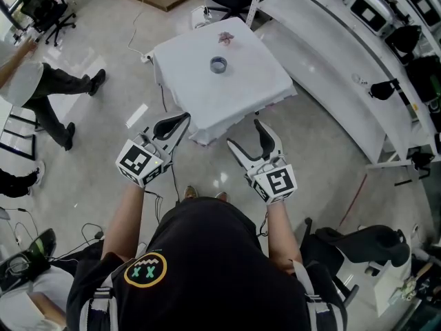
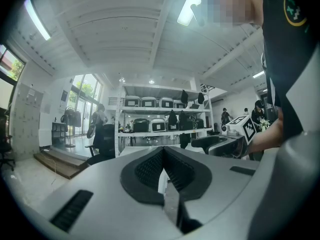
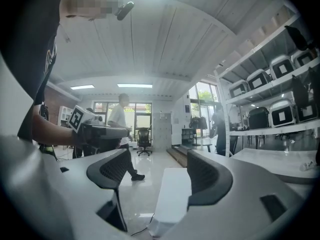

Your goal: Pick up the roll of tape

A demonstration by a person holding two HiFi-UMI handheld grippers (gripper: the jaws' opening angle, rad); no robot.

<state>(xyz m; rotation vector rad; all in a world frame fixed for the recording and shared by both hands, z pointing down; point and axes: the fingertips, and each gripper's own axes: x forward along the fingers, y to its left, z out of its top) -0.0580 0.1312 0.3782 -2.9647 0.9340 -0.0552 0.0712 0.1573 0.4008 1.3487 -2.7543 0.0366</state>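
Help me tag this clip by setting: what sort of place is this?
Likely a robotics lab or workshop, not a home: metal shelves holding rows of cased equipment, a cloth-covered table standing alone on a glossy floor with a roll of tape on it, and an office chair nearby.

Left claw (image 2: 163,159): jaws together, nothing between.
Surface (image 2: 161,184): perhaps the white sliver beneath the pads (image 2: 150,169).
Shelves (image 2: 150,132): dark cases (image 2: 141,126), far behind.

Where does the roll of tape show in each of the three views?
Head view: the roll of tape lies near the middle of the white-covered table, upper centre.
Left gripper view: not visible.
Right gripper view: not visible.
Shared landmark: that table, low centre in the right gripper view.
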